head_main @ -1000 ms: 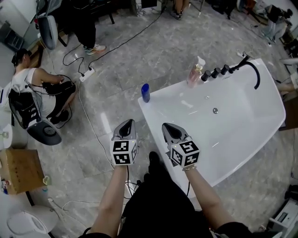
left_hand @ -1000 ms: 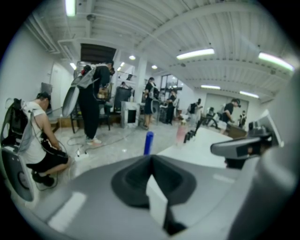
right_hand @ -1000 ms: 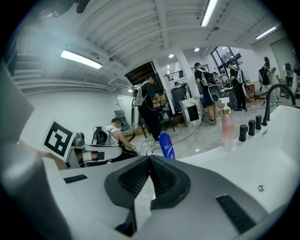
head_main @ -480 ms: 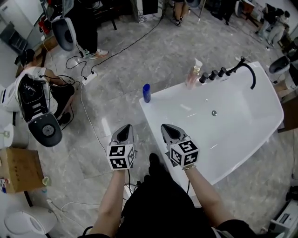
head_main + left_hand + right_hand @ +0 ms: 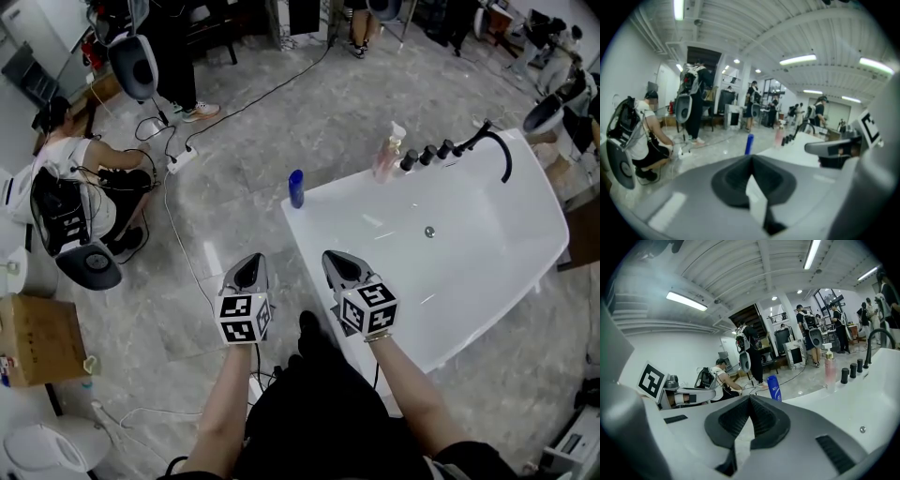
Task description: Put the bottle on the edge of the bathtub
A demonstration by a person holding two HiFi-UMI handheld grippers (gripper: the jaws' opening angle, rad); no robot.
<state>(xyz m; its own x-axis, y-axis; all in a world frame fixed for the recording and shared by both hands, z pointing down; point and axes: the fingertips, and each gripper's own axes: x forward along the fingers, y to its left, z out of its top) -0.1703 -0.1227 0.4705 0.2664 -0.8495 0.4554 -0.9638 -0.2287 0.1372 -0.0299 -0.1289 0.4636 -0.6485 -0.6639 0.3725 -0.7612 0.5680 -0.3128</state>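
A blue bottle point(image 5: 295, 187) stands upright at the left corner of the white bathtub's rim point(image 5: 309, 246); it also shows in the left gripper view point(image 5: 749, 144) and the right gripper view point(image 5: 774, 387). A pink pump bottle point(image 5: 389, 155) stands on the far rim beside the black taps point(image 5: 433, 150). My left gripper point(image 5: 248, 269) is over the floor, left of the tub, shut and empty. My right gripper point(image 5: 336, 263) hangs over the tub's near rim, also shut with nothing in it. Both are well short of the blue bottle.
A black curved spout point(image 5: 502, 150) rises at the tub's far end. Cables and a power strip point(image 5: 178, 159) lie on the grey tiled floor. A crouching person point(image 5: 70, 173) with gear is at the left, and a cardboard box point(image 5: 42, 342) sits at the lower left. Other people stand far off.
The view has shifted a little and the people at the left have moved. Both grippers stay shut in nearly the same place, and the blue bottle has not moved.
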